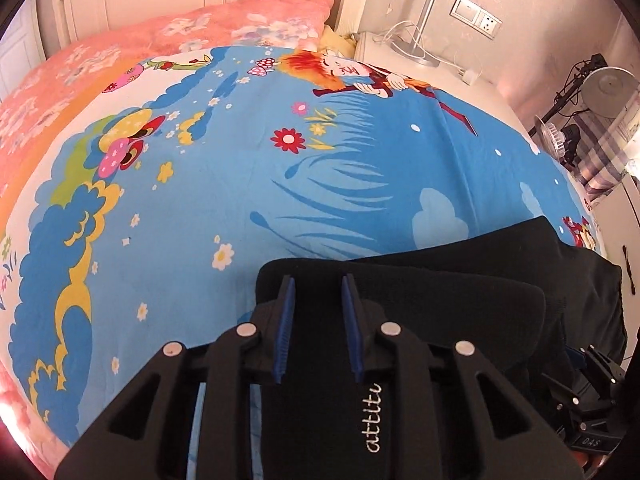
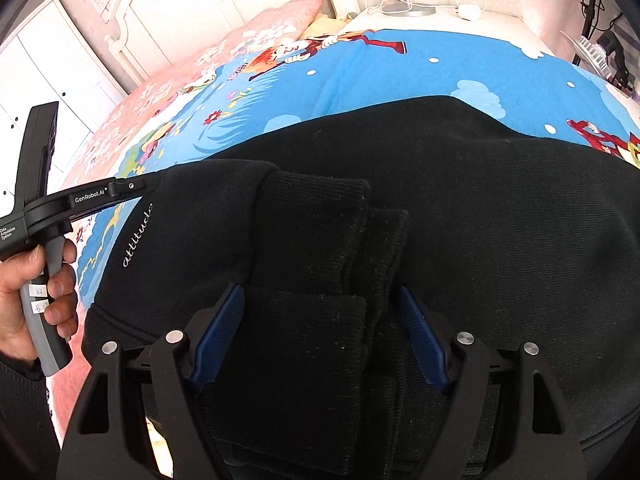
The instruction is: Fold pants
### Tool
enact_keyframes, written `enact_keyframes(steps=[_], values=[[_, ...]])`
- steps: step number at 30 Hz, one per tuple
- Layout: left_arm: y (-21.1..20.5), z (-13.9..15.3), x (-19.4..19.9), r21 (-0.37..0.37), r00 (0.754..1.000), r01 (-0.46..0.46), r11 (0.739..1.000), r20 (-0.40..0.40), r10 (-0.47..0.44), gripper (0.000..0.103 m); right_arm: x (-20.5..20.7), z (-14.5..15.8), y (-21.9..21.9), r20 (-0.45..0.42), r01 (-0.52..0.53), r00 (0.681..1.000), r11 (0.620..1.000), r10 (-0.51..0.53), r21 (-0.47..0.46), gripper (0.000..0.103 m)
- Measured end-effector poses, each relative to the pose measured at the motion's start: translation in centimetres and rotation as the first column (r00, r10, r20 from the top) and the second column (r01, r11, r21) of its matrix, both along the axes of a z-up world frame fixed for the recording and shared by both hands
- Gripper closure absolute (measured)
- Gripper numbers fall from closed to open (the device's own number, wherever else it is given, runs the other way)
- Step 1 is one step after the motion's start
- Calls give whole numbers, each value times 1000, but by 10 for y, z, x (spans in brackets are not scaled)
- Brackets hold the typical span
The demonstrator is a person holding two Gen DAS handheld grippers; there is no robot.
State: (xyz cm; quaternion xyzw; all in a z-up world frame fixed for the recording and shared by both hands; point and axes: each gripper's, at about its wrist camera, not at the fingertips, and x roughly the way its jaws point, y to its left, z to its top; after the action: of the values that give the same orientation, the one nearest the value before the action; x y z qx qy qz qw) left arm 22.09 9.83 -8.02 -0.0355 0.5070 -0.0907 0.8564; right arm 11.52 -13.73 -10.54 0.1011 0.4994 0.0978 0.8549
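A: Pants (image 2: 460, 208): black, lying on the bed (image 1: 192, 184) on top of the blue cartoon sheet (image 1: 240, 160), at the near edge. Partly folded, layers stacked. White script "attitude" on the fabric.

B: Cuffs?

A: Two ribbed cuffs (image 2: 316, 216) lie on top of the fold, side by side, right in front of the right wrist camera.

B: Left gripper (image 1: 319, 284) state?

A: Narrow gap between the blue pads (image 1: 285, 320). Tips sit over the left end of the folded pants, black cloth visible in the gap. Can't tell whether the pads press on it. From the right wrist view the left gripper (image 2: 132, 188) reaches in from the side to the upper left corner of the pants; tips are hidden against the dark fabric.

B: Right gripper (image 2: 320, 300)?

A: Wide. Pads stand well apart, either side of the cuffs, not pinching them. Nothing held.

B: Who's holding the left one?

A: Person's hand (image 2: 44, 280) on its handle, dark sleeve below it.

B: Rest of the scene?

A: Pink flowered pillow (image 1: 224, 28) at the head of the bed. White nightstand (image 1: 420, 72) beside it with a lamp base (image 1: 416, 54) and white cables. Wall sockets (image 1: 476, 16) above. Small fan (image 1: 554, 136) far right.
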Motion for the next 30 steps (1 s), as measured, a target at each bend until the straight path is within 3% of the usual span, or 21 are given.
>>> enact_keyframes(steps=[6, 9, 11, 13, 17, 22, 26, 30], values=[[-3, 0, 0, 19, 1000, 1, 1000, -2, -1, 78, -1, 0, 0, 8, -3, 1000, 1000, 3, -9, 28], [5, 6, -6, -25, 999, -41, 999, 7, 42, 78, -3, 0, 1, 16, 1, 1000, 1000, -1, -16, 28], [9, 19, -26, -34, 997, -55, 998, 56, 57, 78, -4, -1, 1, 22, 7, 1000, 1000, -7, -21, 28], [10, 25, -46, -10, 993, -68, 998, 92, 69, 69, -5, 0, 2, 28, 19, 999, 1000, -18, -24, 28], [10, 27, -93, 20, 985, -82, 996, 154, 78, 69, -8, 1, 4, 36, 25, 999, 999, -23, -43, 28], [13, -5, -114, 11, 993, -98, 995, 70, 97, 68, -11, 4, 6, 45, 40, 998, 997, -36, -73, 28], [4, -12, -118, 65, 993, -86, 994, 90, 80, 67, -20, 15, 9, 73, 69, 996, 989, -60, -133, 28], [5, -14, -119, 53, 993, -89, 995, 76, 85, 67, -31, 37, 10, 148, 102, 986, 980, -77, -173, 28]])
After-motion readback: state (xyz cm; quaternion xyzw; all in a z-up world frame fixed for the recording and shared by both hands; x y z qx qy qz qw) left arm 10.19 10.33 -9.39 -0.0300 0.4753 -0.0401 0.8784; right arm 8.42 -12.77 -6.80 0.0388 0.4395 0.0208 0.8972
